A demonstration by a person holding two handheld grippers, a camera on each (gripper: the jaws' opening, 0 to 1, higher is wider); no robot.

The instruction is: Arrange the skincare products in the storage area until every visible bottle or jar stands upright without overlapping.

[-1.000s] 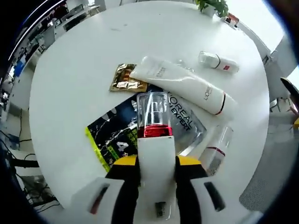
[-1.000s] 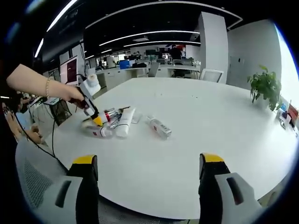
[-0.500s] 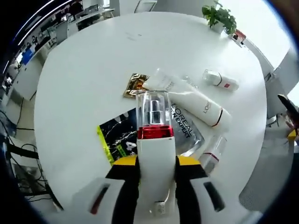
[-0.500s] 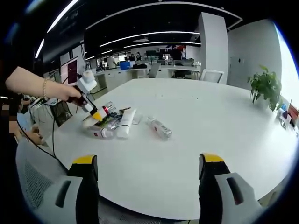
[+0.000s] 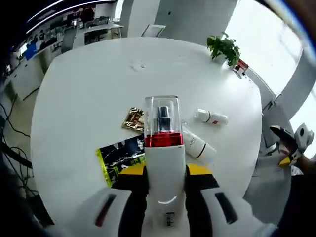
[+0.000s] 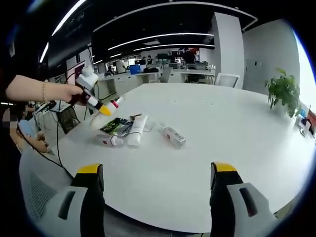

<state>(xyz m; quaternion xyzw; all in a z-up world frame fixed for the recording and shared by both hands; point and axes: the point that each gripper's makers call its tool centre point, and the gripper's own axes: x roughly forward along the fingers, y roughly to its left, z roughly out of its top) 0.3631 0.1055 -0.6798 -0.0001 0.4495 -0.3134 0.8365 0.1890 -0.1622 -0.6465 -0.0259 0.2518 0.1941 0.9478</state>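
Note:
My left gripper (image 5: 164,172) is shut on a white pump bottle (image 5: 163,143) with a red band and a clear cap, held in the air above the round white table (image 5: 84,89). Below it lie a black packet (image 5: 120,155), a gold sachet (image 5: 132,119), a white tube (image 5: 195,144) and a small white bottle (image 5: 211,116), all on their sides. In the right gripper view a hand holds the left gripper (image 6: 97,106) with the pump bottle (image 6: 115,102) raised over the black packet (image 6: 114,126), the white tube (image 6: 136,131), the small bottle (image 6: 173,135) and a red-banded bottle (image 6: 109,140). My right gripper (image 6: 157,195) stands open near the table edge.
A potted plant (image 5: 224,47) (image 6: 284,91) stands at the table's far edge with a small red item (image 5: 240,66) beside it. Wide bare tabletop (image 6: 222,143) lies to the right of the products. Office desks and chairs surround the table.
The left gripper has risen with the pump bottle, so the products look smaller and farther below. In the right gripper view the hand and bottle have lifted above the pile.

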